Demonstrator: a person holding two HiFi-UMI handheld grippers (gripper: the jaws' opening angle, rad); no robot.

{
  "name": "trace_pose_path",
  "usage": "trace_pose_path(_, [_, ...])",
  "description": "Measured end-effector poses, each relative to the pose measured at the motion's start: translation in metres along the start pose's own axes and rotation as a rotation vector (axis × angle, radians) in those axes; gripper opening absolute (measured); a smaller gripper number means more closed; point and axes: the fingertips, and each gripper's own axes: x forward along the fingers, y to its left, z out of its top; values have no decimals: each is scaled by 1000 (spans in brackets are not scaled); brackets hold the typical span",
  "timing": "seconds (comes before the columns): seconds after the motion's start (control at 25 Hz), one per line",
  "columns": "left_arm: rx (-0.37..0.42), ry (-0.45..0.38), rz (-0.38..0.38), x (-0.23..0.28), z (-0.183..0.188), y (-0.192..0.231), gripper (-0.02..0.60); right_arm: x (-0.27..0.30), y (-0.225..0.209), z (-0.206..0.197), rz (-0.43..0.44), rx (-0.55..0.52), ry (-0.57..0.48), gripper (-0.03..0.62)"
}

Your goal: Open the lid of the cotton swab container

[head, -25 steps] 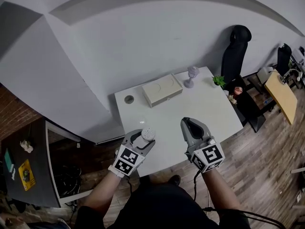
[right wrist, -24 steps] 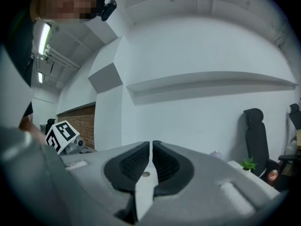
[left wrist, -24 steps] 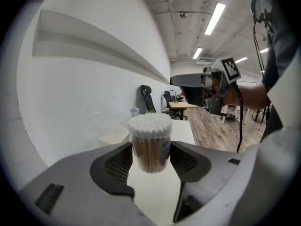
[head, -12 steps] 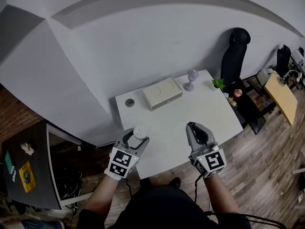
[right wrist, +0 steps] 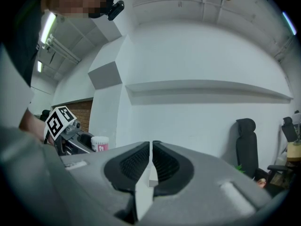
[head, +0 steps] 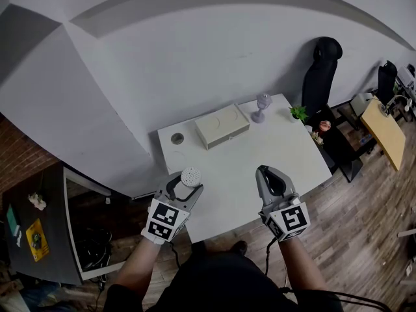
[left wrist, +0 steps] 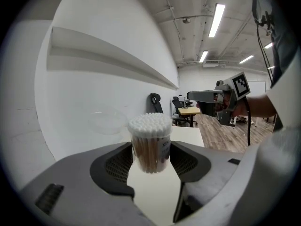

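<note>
Over the table [head: 292, 149] near its left edge, left gripper [head: 187, 182] clamps cotton swab container [left wrist: 150, 142]; closed right gripper [head: 266, 173] hovers apart.

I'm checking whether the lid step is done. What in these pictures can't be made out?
- Whether the swab container is capped: any clear plastic on top does not show in the left gripper view, and it is too small in the head view.
- Its label: turned mostly out of sight in the left gripper view, tiny in the right gripper view.
- Round thing on the table: head view, too small to identify.
</note>
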Motion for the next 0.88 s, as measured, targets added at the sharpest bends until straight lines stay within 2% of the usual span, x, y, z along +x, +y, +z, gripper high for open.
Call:
trace_pose_path(0.16, [19,4,9,1,-1,4,244,2,-1,0,9,7,-10,17])
trace_pose_path(0.56, [-1,14,-2,2,-3,5,244,2,-2,1,3,3,0,17])
trace_pose_path(0.88, [11,16,-5,4,-6,6,244,4,-2,-1,9,2,7,17])
